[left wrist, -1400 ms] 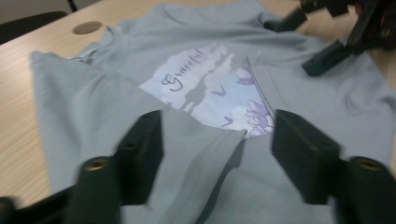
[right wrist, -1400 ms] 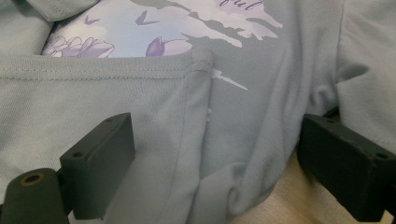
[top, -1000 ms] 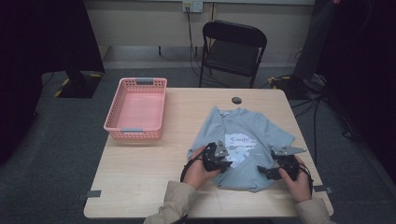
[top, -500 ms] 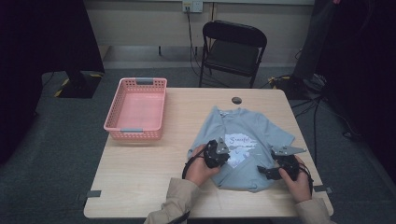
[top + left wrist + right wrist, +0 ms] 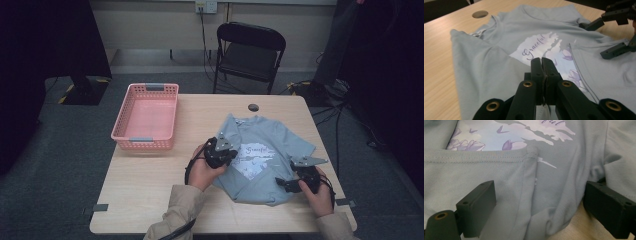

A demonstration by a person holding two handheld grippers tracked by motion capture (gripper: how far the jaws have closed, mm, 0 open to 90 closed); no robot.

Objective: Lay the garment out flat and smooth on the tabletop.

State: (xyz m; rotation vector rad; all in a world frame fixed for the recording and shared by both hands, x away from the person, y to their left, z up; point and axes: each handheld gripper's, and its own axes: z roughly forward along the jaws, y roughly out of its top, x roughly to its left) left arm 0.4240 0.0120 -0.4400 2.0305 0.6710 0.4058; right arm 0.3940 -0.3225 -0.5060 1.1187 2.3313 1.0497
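Note:
A light blue t-shirt (image 5: 270,145) with a white and purple "Graceful" print lies spread on the right half of the wooden table (image 5: 150,190). My left gripper (image 5: 227,154) is at the shirt's left edge. In the left gripper view its jaws (image 5: 541,61) are pressed together, with a bit of the shirt's cloth (image 5: 499,50) pinched low between them. My right gripper (image 5: 280,184) rests at the shirt's lower right. It is open, and a folded hem of the shirt (image 5: 564,157) lies between its wide-apart jaws (image 5: 537,192). The right gripper (image 5: 596,40) also shows far off in the left gripper view.
A pink plastic basket (image 5: 145,145) stands on the table's left side. A small dark round disc (image 5: 253,107) lies near the far edge, above the shirt's collar. A black folding chair (image 5: 250,50) stands behind the table. Bare wood runs along the near left.
My left gripper has shut on the shirt's left edge and risen, moving a little away from the person. The right gripper has stayed in place.

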